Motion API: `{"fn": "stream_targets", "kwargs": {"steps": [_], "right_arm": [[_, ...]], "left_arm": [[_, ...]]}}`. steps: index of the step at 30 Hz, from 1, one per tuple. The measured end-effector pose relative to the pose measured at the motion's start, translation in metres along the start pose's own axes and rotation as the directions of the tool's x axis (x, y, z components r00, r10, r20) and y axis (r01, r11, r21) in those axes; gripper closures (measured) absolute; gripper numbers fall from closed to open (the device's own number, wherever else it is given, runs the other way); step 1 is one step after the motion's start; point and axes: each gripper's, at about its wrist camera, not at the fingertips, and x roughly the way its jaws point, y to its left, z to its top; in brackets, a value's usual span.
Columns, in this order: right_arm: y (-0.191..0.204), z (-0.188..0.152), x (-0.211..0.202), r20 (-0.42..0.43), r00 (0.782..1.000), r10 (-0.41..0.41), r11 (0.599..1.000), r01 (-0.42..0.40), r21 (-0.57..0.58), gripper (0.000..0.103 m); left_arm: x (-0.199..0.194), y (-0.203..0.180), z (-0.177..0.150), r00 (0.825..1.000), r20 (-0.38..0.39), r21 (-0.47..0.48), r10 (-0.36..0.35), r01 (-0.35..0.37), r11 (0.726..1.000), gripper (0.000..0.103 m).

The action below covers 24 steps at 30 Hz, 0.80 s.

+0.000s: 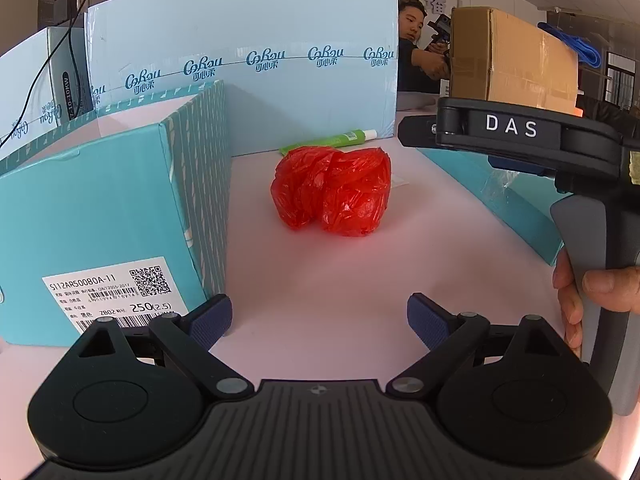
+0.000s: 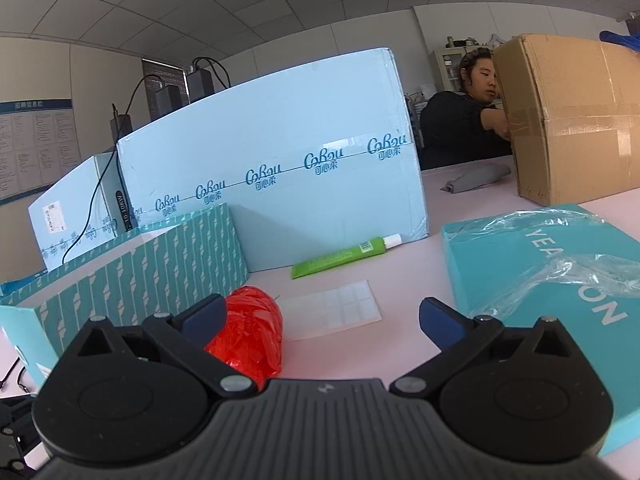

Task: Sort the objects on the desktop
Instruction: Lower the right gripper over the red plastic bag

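red bag [image 1: 332, 190] | ahead of left hand-held gripper [image 1: 319, 322] | seemingly apart

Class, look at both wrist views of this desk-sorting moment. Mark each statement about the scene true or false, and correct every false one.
1. The left tool is open and holds nothing. True.
2. The red plastic bag is gripped by the right tool. False: that tool is open, and the bag lies free on the table.
3. The green tube lies flat near the big pale blue carton. True.
4. The green tube stands upright. False: it lies on its side.
5. A brown cardboard box sits at the far right. True.
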Motion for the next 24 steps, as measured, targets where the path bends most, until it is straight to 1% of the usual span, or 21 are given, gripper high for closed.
{"fn": "stream_targets", "kwargs": {"steps": [3, 7, 10, 14, 17, 20, 23, 24], "right_arm": [[0.006, 0.001, 0.004, -0.025, 0.998, 0.052, 0.998, -0.053, -0.034, 0.000], [0.024, 0.001, 0.018, -0.105, 0.993, 0.060, 0.990, -0.073, -0.124, 0.000], [0.028, 0.002, 0.029, -0.132, 0.989, 0.070, 0.988, -0.087, -0.125, 0.000], [0.027, 0.003, 0.030, -0.121, 0.982, 0.147, 0.984, -0.158, -0.083, 0.000], [0.031, 0.002, 0.031, -0.114, 0.976, 0.187, 0.977, -0.197, -0.085, 0.000], [0.042, 0.000, 0.041, -0.152, 0.978, 0.139, 0.980, -0.158, -0.117, 0.000], [0.048, -0.003, 0.055, -0.221, 0.973, 0.070, 0.986, -0.101, -0.131, 0.000], [0.049, -0.004, 0.057, -0.227, 0.973, 0.051, 0.988, -0.082, -0.131, 0.000]], "left_arm": [[0.000, -0.001, 0.000, 1.000, 0.003, 0.004, 0.004, -0.004, 1.000, 0.009], [0.000, -0.002, 0.000, 1.000, 0.003, 0.008, 0.008, -0.008, 1.000, 0.009], [0.000, -0.003, 0.000, 1.000, 0.001, 0.012, 0.012, -0.012, 1.000, 0.009], [0.001, -0.004, 0.000, 1.000, -0.006, 0.014, 0.013, -0.013, 1.000, 0.009], [0.002, -0.003, 0.000, 1.000, -0.008, 0.010, 0.011, -0.011, 1.000, 0.009], [0.003, -0.003, 0.000, 1.000, -0.014, 0.008, 0.010, -0.009, 1.000, 0.009], [0.004, -0.003, 0.000, 1.000, -0.018, 0.005, 0.007, -0.007, 1.000, 0.009], [0.004, -0.003, 0.000, 1.000, -0.018, 0.004, 0.006, -0.006, 1.000, 0.009]]}}
